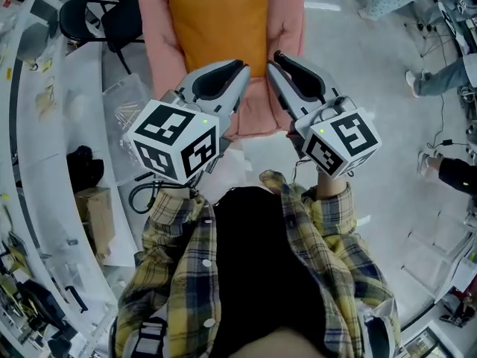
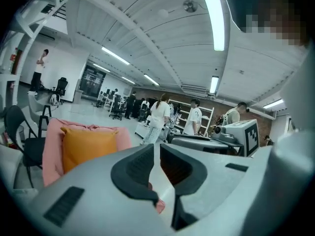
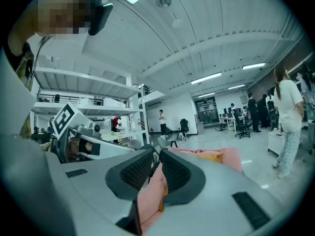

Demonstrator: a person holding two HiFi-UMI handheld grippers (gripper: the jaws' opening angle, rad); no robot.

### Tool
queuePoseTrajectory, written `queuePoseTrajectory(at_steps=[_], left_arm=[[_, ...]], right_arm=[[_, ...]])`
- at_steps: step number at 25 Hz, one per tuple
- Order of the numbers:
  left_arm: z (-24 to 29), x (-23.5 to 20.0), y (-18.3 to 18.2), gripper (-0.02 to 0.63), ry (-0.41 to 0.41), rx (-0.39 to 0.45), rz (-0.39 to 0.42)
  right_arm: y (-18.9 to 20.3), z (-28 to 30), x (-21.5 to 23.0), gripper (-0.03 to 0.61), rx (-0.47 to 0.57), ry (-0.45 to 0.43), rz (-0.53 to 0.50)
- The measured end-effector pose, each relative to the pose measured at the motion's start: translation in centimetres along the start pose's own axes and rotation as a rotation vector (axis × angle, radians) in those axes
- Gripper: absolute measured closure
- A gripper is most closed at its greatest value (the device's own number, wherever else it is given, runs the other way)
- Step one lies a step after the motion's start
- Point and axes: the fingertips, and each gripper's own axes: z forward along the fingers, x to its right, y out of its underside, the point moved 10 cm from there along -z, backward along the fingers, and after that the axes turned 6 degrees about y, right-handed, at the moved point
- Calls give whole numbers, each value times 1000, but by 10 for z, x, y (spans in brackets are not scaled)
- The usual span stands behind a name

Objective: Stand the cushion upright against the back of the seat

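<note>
An orange cushion (image 1: 216,24) stands upright against the back of the pink seat (image 1: 287,21); it also shows in the left gripper view (image 2: 88,149) and, partly hidden, in the right gripper view (image 3: 216,155). Both grippers hang side by side in the air in front of the seat, apart from the cushion. My left gripper (image 1: 237,73) (image 2: 156,149) shows a thin slit between its pads, with nothing in it. My right gripper (image 1: 277,58) (image 3: 156,156) also stands narrowly open and empty; the pink behind its gap is the seat (image 3: 231,159) beyond.
A black chair (image 1: 97,17) stands left of the seat. A white curved bench (image 1: 45,125) runs down the left, with a clear plastic bag (image 1: 127,107) and a cardboard box (image 1: 93,207) beside it. People stand at the right (image 1: 440,73) and further back (image 2: 160,114).
</note>
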Motion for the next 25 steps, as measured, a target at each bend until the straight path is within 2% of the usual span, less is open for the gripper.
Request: queuePoseTrajectory(at_steps=[4, 10, 16, 25], left_arm=[[-17, 32, 21, 595, -17, -2, 23], [-37, 55, 31, 607, -9, 10, 17], [-42, 62, 28, 607, 8, 14, 55], [-58, 53, 21, 609, 15, 25, 58]], right_arm=[[6, -30, -21, 529, 20, -9, 16], [6, -48, -47, 544, 35, -42, 16], [5, -51, -57, 548, 52, -58, 67], [-2, -39, -74, 552, 28, -47, 48]])
